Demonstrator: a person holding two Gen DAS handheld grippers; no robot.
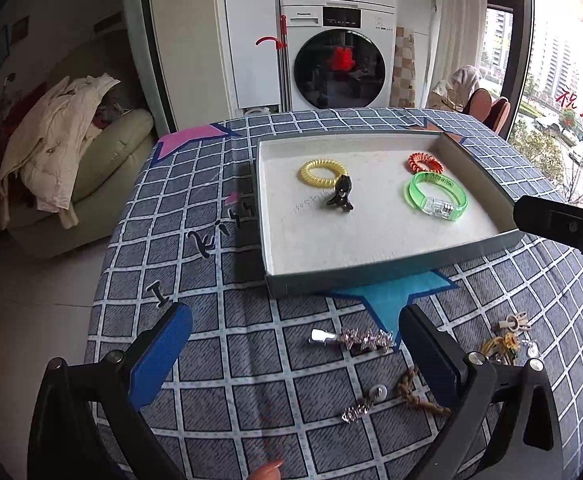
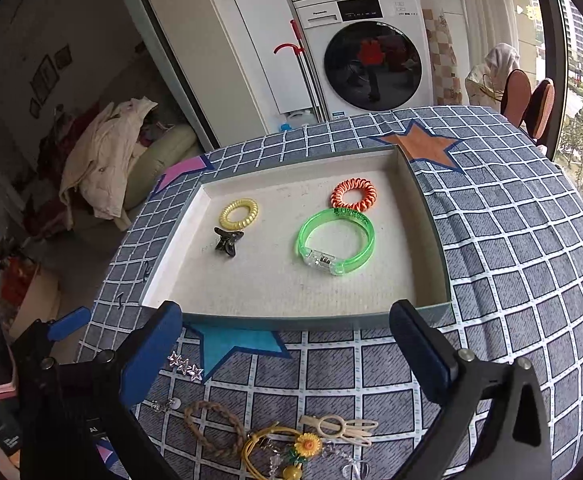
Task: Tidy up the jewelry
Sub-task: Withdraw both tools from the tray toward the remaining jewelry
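Shallow grey tray (image 2: 427,216), glossy green bangle (image 2: 335,240), coiled orange hair tie (image 2: 354,195), both claws open

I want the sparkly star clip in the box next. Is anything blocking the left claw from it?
No. The star clip lies alone on the tablecloth, just ahead of the open left gripper. Only the box wall stands beyond.

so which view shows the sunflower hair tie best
The right wrist view: the sunflower hair tie lies close between the open fingers, flower and yellow cord clear. The left wrist view shows only a small yellow tangle beside its right finger.
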